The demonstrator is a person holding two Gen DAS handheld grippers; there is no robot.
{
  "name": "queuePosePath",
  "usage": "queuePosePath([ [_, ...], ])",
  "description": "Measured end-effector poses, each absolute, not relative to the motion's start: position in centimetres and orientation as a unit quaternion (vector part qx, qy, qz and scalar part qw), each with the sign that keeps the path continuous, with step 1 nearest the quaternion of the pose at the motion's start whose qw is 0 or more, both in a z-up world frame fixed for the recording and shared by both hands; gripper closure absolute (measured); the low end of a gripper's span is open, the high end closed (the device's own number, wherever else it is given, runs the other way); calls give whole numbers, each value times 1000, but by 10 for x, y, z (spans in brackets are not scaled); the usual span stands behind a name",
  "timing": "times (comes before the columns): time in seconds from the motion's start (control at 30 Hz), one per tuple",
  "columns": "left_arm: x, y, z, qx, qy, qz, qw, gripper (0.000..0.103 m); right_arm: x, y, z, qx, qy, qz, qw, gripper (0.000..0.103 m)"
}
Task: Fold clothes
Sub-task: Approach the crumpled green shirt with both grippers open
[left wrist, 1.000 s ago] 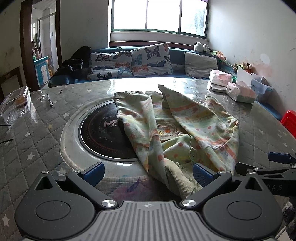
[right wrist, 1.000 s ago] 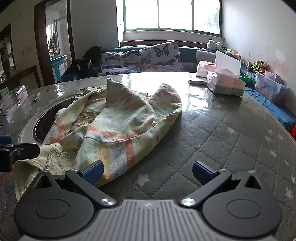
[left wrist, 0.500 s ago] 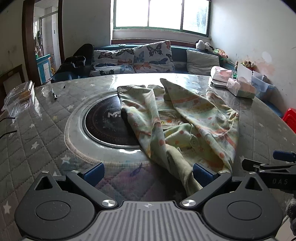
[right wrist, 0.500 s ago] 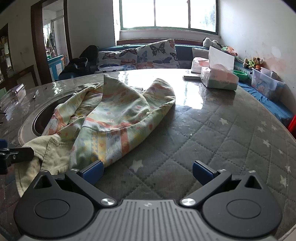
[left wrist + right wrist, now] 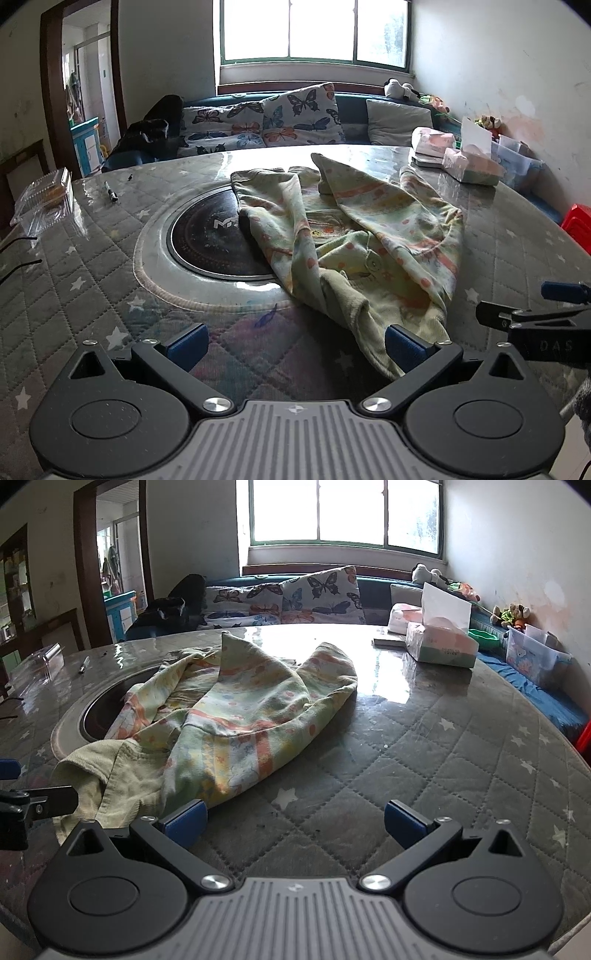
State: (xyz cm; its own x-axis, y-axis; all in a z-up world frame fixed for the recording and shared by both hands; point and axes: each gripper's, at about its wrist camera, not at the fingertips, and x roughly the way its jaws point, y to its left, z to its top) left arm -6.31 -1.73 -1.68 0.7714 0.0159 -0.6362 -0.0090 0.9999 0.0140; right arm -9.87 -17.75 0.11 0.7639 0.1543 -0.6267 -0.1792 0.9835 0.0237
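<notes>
A crumpled pale-green child's garment point(image 5: 354, 236) with orange and pink print lies in a heap on the round table; it also shows in the right wrist view point(image 5: 229, 716). Its ribbed hem points toward me. My left gripper point(image 5: 295, 341) is open and empty, just short of the hem, whose tip lies by the right finger. My right gripper point(image 5: 293, 818) is open and empty over the bare table, the garment's edge beside its left finger. Each gripper shows at the other view's edge.
The garment partly covers a black round cooktop point(image 5: 214, 240) set in the quilted star-print table cover point(image 5: 443, 746). Tissue boxes point(image 5: 439, 642) stand far right. A pen point(image 5: 110, 192) and clear plastic box point(image 5: 44, 199) lie far left. A sofa stands behind.
Both grippers have drawn back toward me from the garment, so more bare table shows in front. The garment has not moved. Both stay open.
</notes>
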Motion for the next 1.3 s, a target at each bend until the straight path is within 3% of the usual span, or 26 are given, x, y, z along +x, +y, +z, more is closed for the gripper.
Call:
queuePosePath([
  [0.8, -78, -19, -18, 34, 338, 2, 941, 0, -106, -166, 5, -42, 326, 107, 938, 0],
  [1.3, -30, 3, 6, 39, 317, 11, 947, 0, -58, -149, 21, -72, 309, 133, 939, 0],
])
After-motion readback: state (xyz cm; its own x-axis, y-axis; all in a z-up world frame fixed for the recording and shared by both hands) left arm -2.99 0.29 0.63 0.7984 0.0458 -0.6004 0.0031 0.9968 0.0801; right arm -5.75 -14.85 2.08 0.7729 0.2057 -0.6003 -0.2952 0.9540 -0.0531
